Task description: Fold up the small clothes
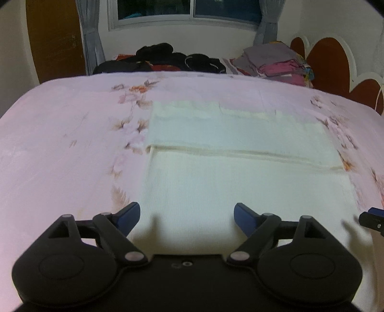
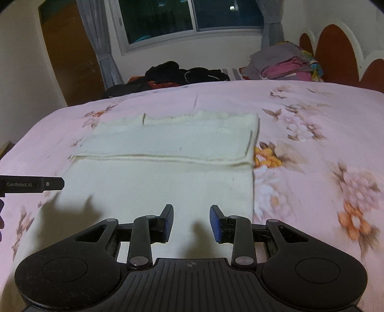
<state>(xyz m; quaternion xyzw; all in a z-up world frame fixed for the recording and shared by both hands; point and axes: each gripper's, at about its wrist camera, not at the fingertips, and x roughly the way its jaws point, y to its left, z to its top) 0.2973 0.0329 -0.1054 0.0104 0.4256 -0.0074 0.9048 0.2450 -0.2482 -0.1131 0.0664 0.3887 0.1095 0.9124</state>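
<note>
One fold lies across the cream knit garment (image 1: 240, 182) on the floral bedsheet (image 1: 60, 156); your left gripper (image 1: 187, 216) gapes wide, your right gripper (image 2: 191, 222) stands part-open, both empty, with further folds probably left.

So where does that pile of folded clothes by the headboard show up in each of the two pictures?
Left wrist view: the pile of folded clothes sits upper right, beyond the cream garment.
Right wrist view: the pile is again upper right, at the bed's far edge.
Shared landmark: the window, up and left of the pile in both.

Both wrist views look steeply down from close above, sharing the cream garment (image 1: 240, 182) (image 2: 168, 182) on the bed.
</note>
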